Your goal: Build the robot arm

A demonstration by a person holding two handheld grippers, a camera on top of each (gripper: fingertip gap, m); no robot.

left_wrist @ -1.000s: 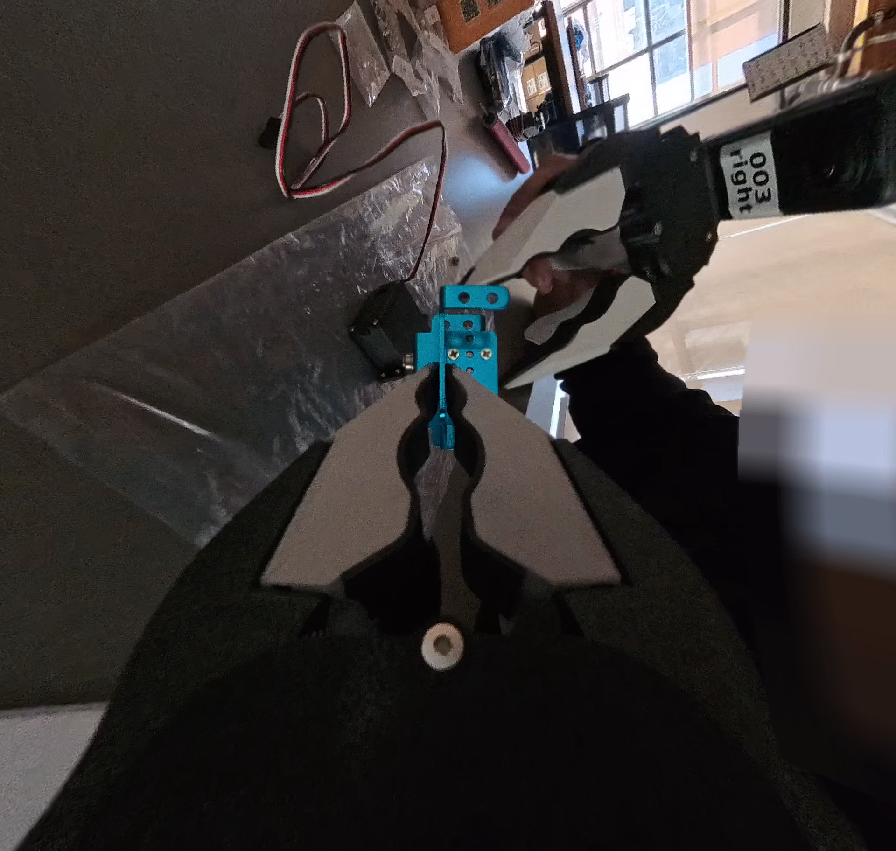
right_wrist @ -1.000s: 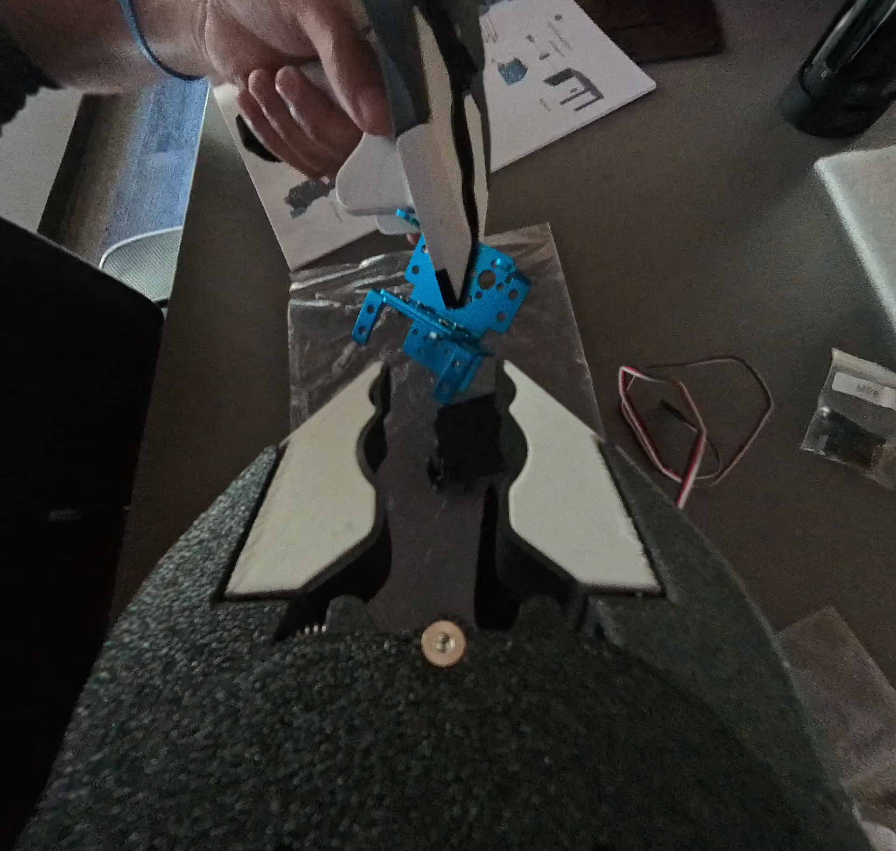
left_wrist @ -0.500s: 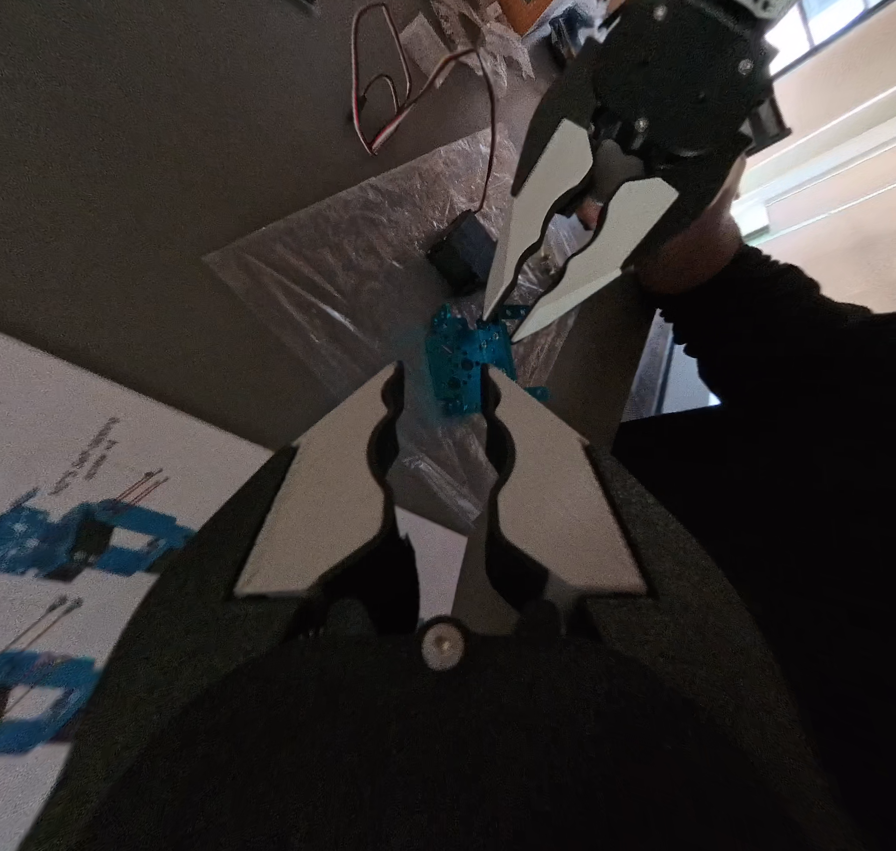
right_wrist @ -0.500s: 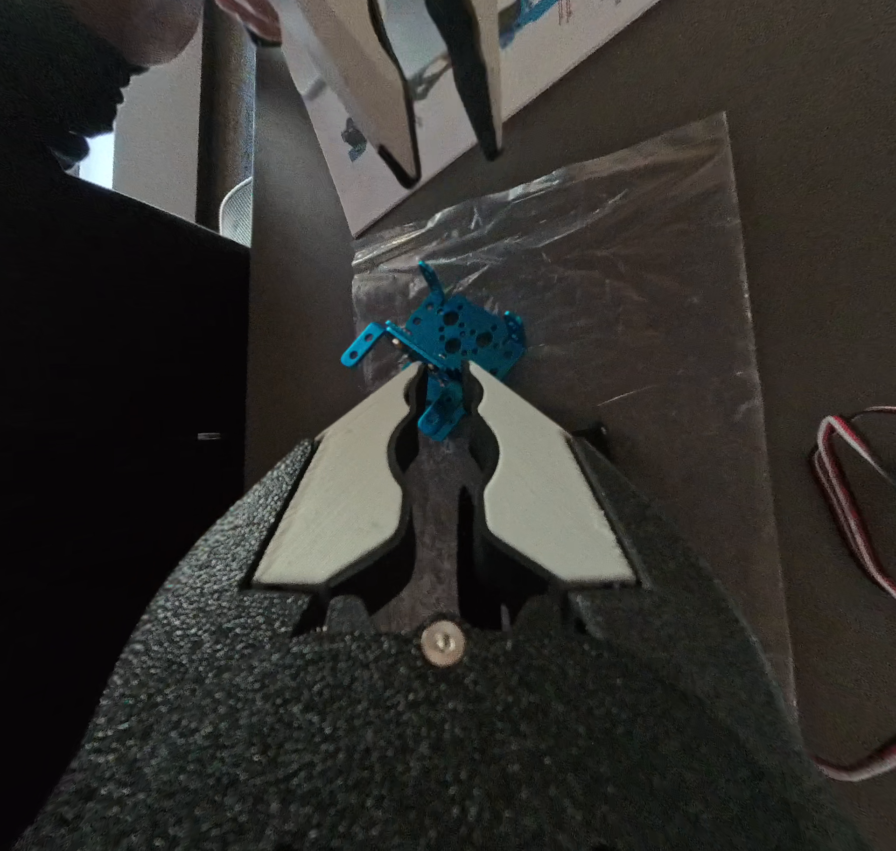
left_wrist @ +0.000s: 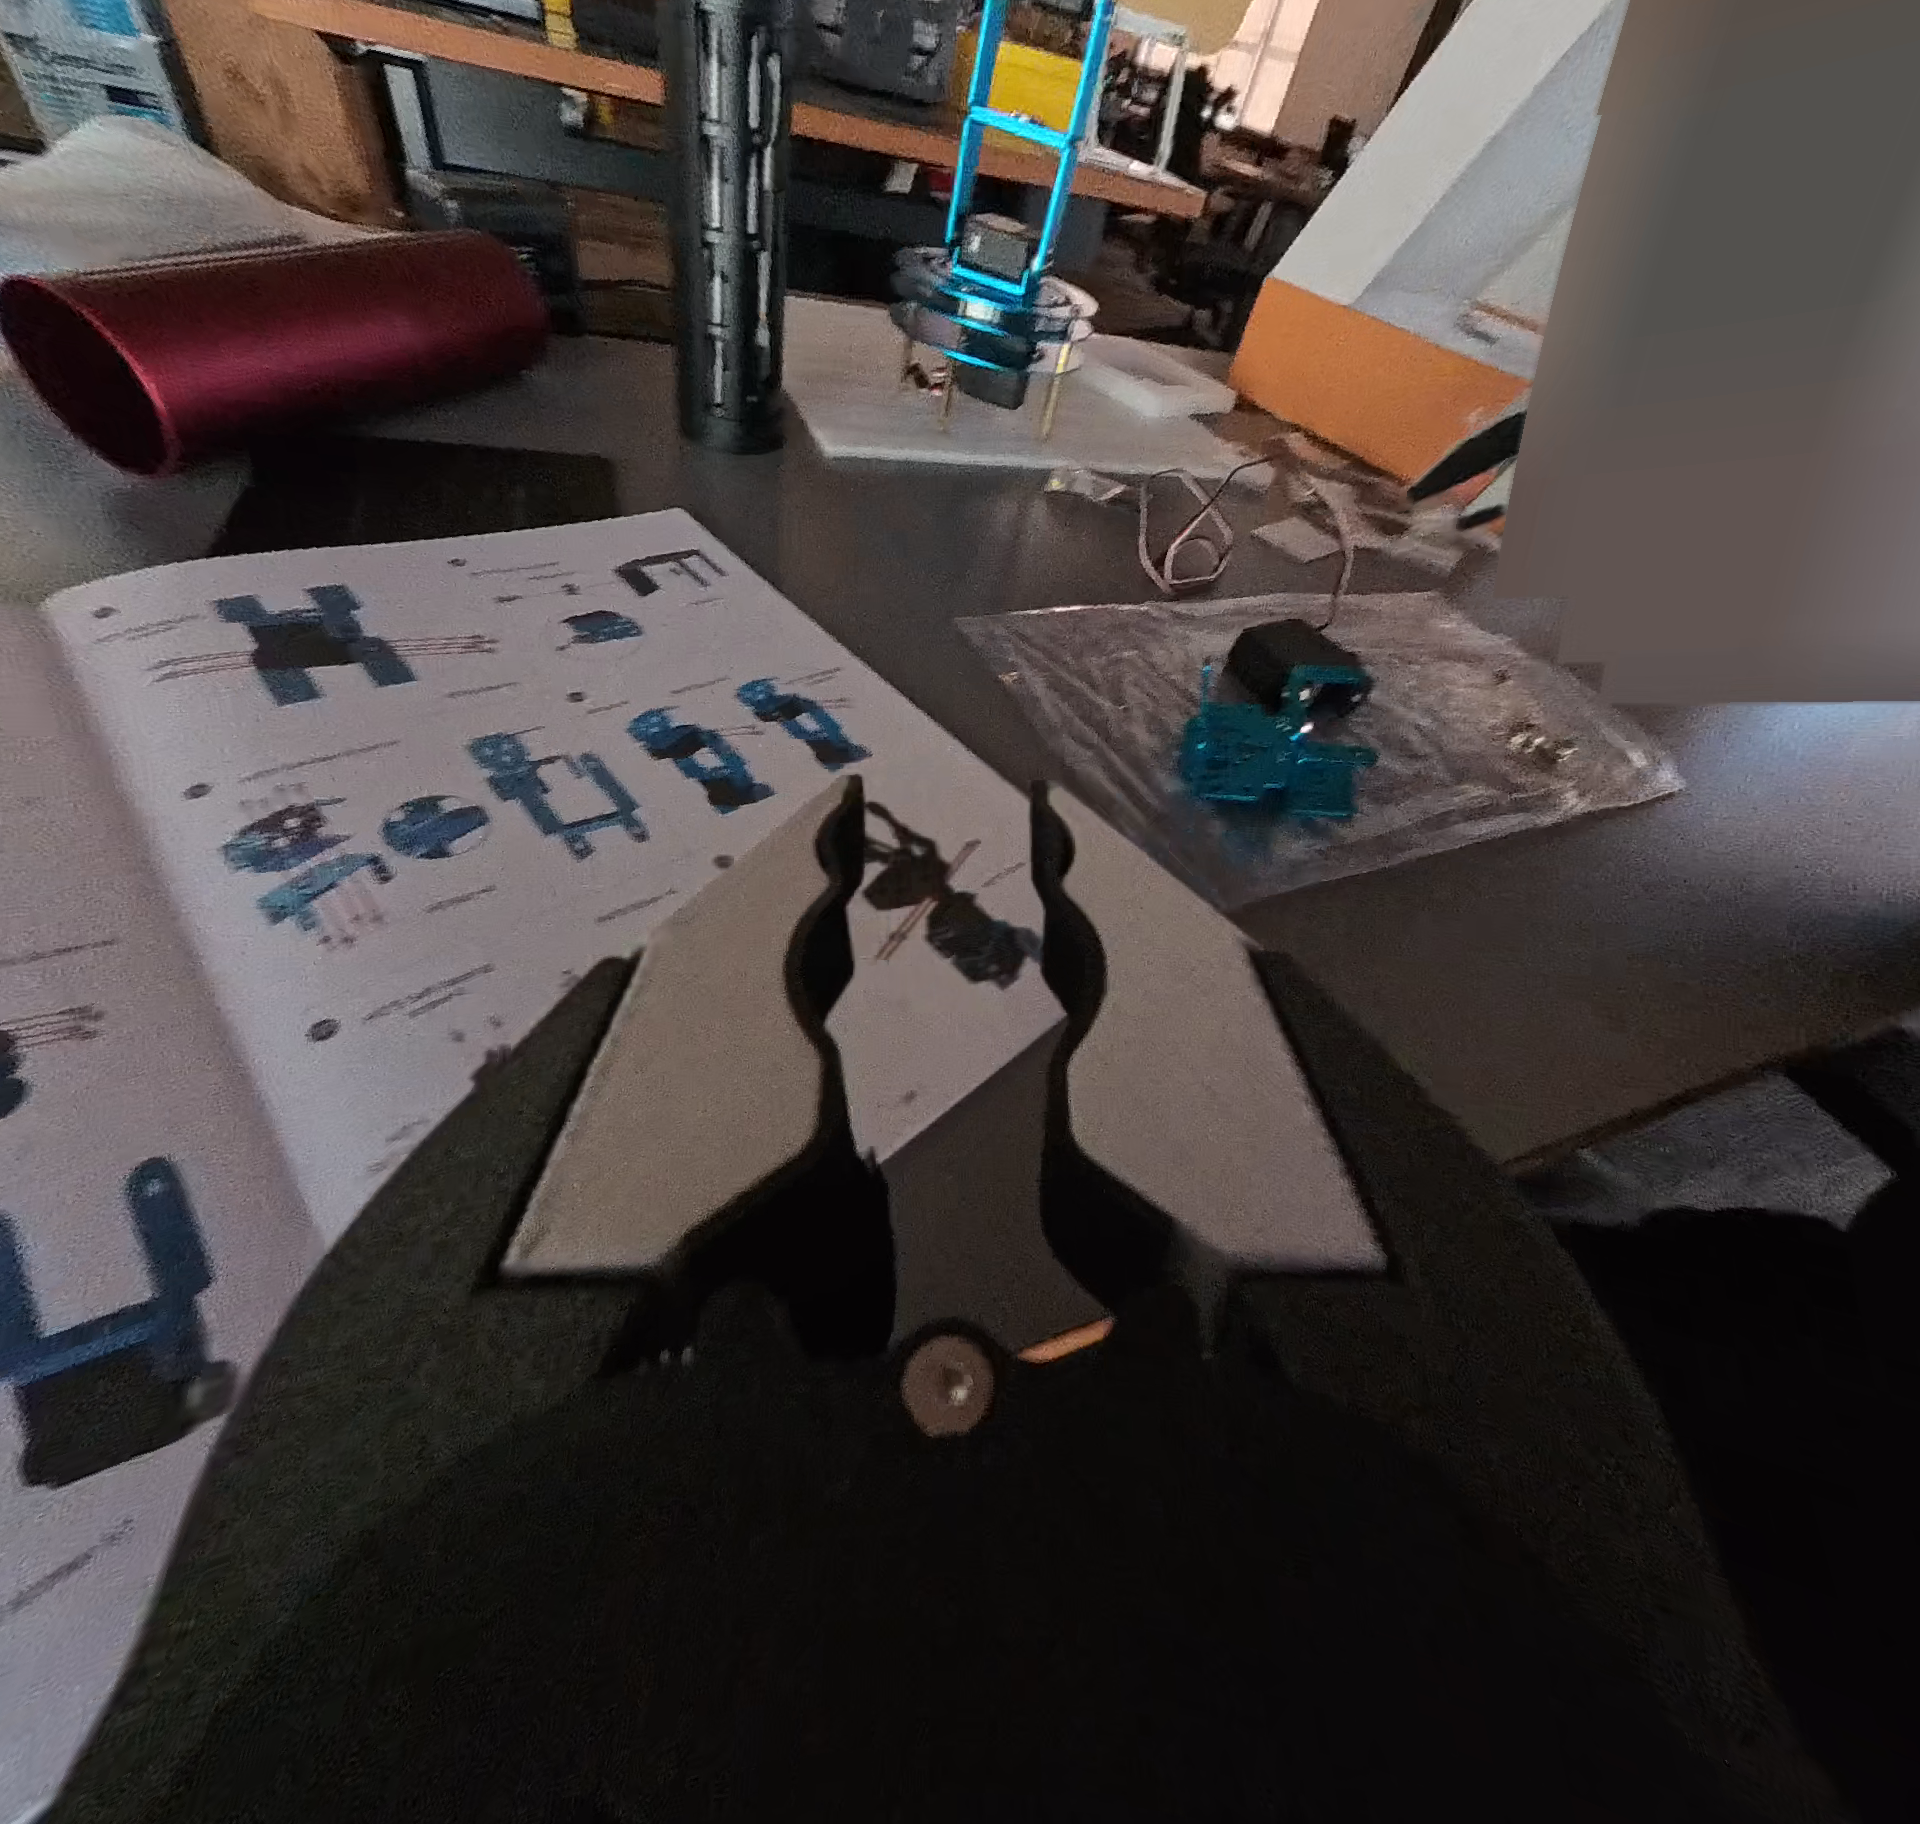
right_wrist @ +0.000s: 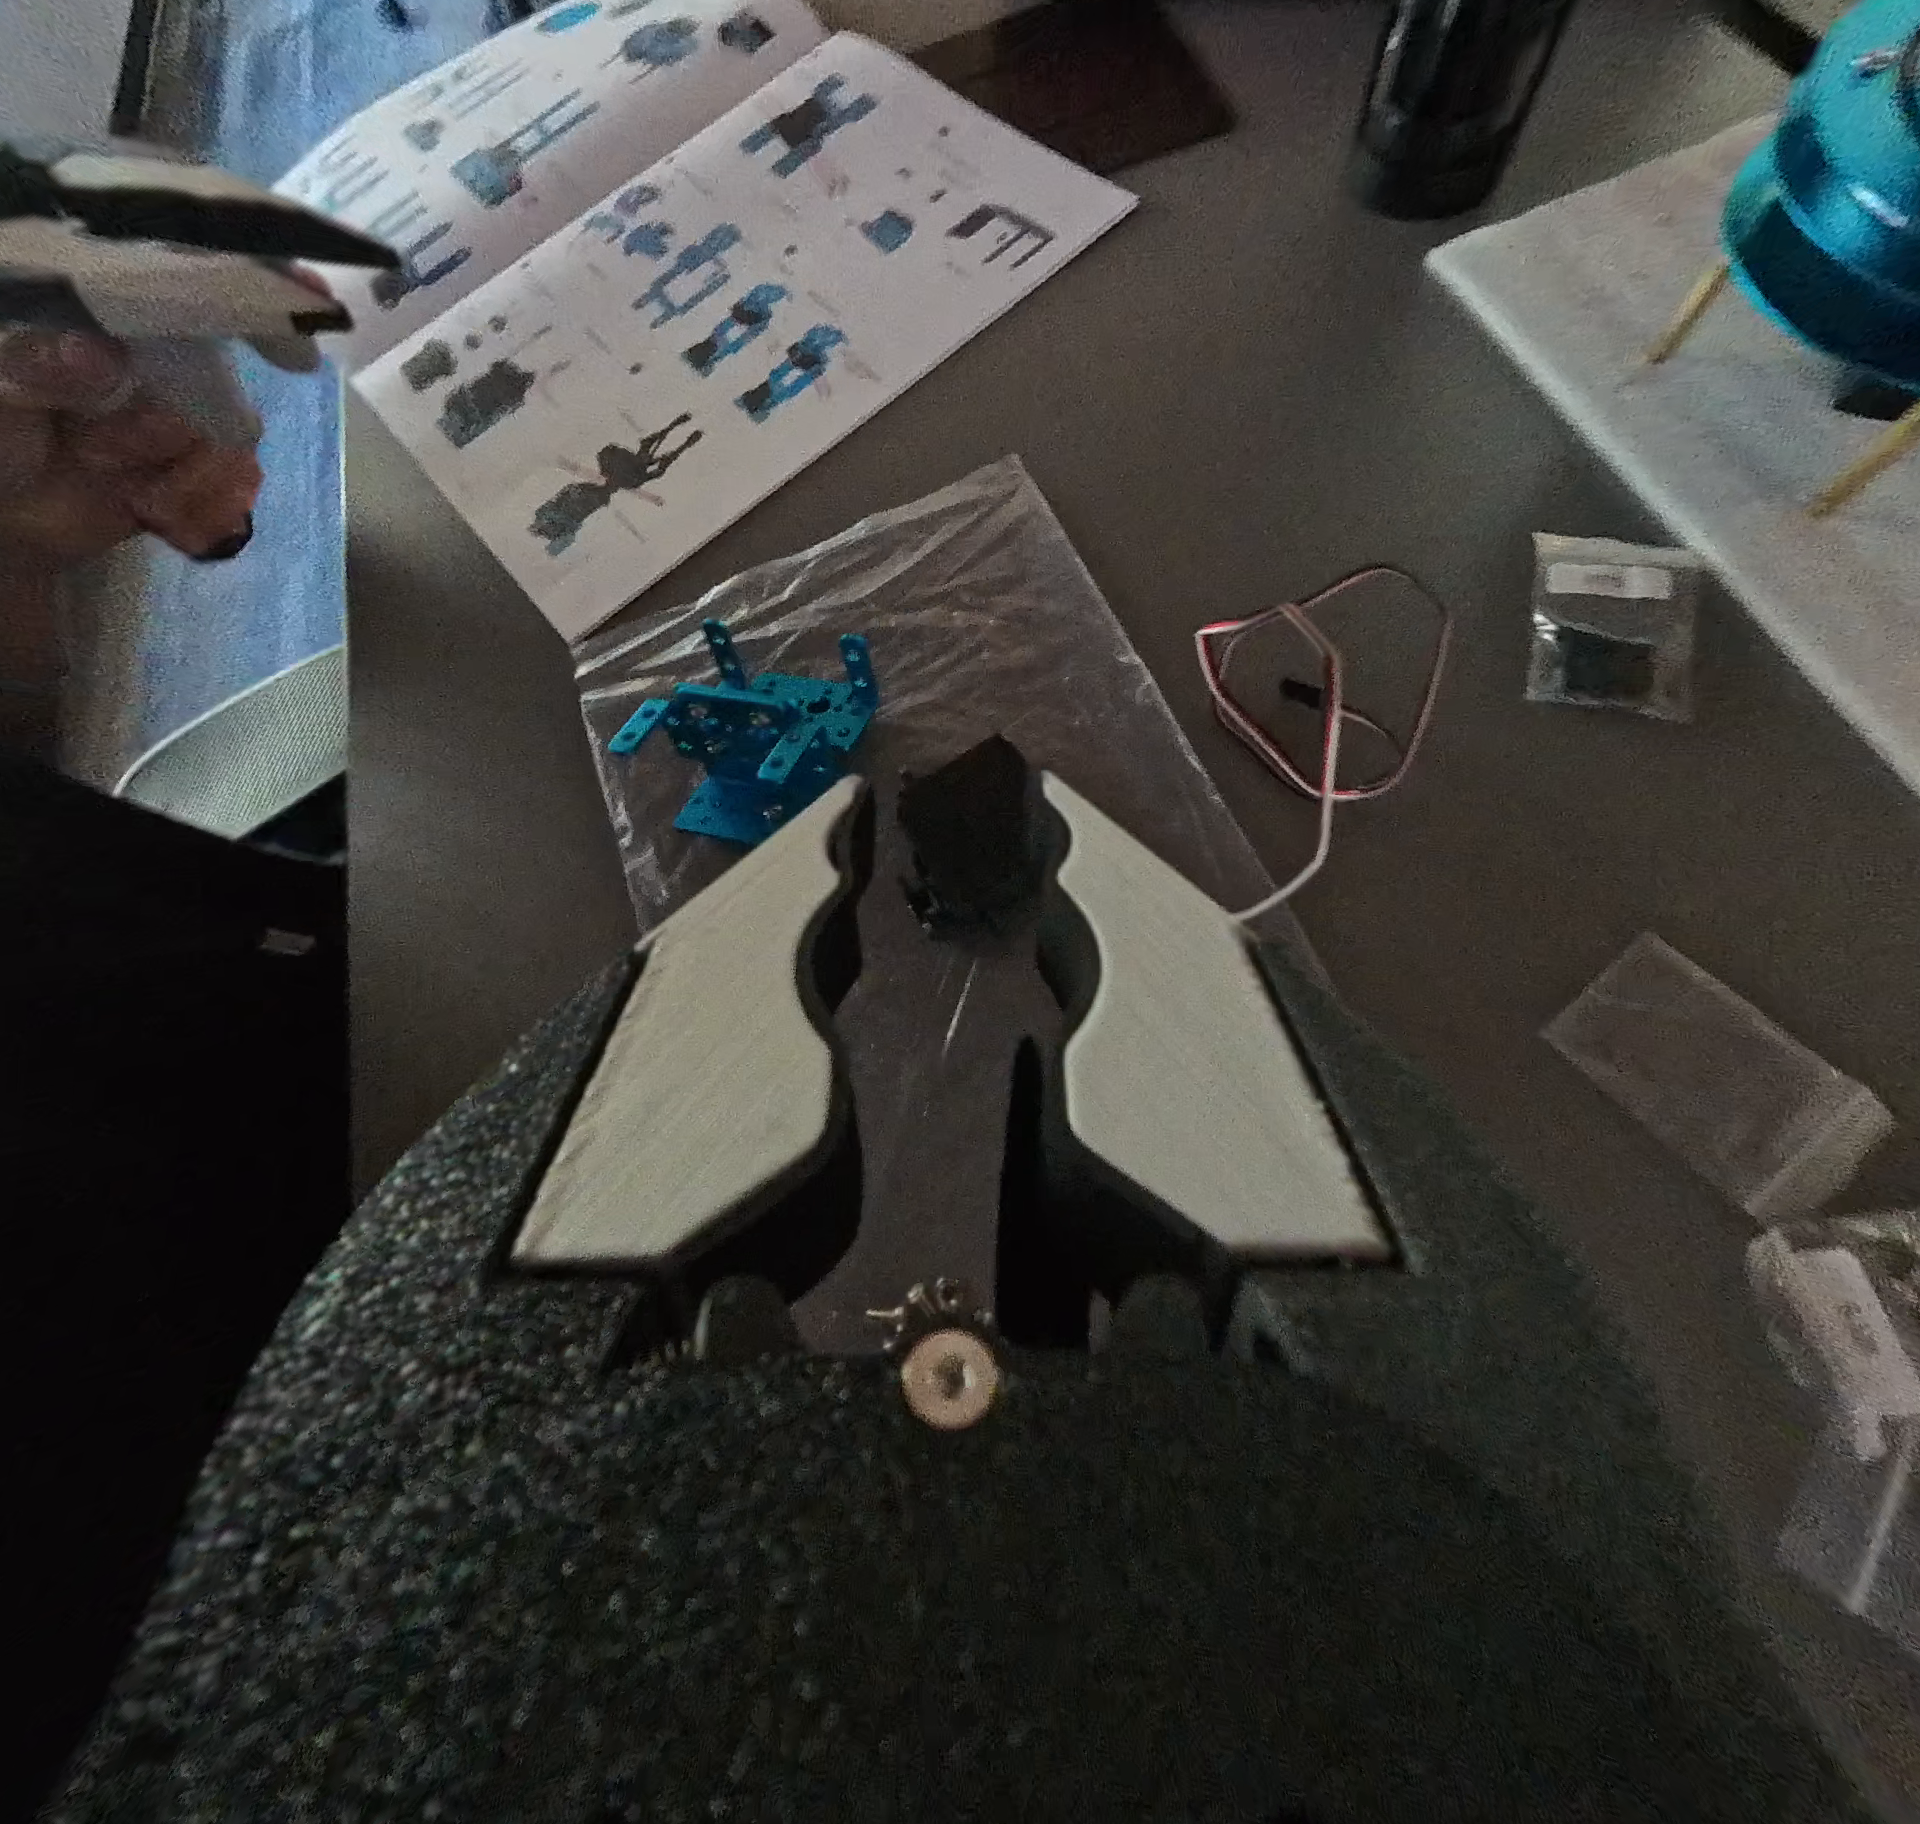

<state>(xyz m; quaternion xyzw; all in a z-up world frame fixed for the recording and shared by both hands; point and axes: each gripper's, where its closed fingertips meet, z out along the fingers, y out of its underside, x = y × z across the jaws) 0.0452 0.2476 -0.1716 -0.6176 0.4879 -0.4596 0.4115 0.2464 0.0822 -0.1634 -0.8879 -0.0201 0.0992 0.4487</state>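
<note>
Blue brackets (right_wrist: 764,735) lie on plastic sheet (right_wrist: 997,569), both tongs apart, empty

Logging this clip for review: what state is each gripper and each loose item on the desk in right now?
left gripper: open, empty, above the manual.
right gripper: open, empty, over the black motor.
blue bracket: lying on the plastic bag, held by nothing.
black motor: beside the bracket, on the bag.
manual: lying open.
wire: loosely coiled.
red tube: on its side.
</note>
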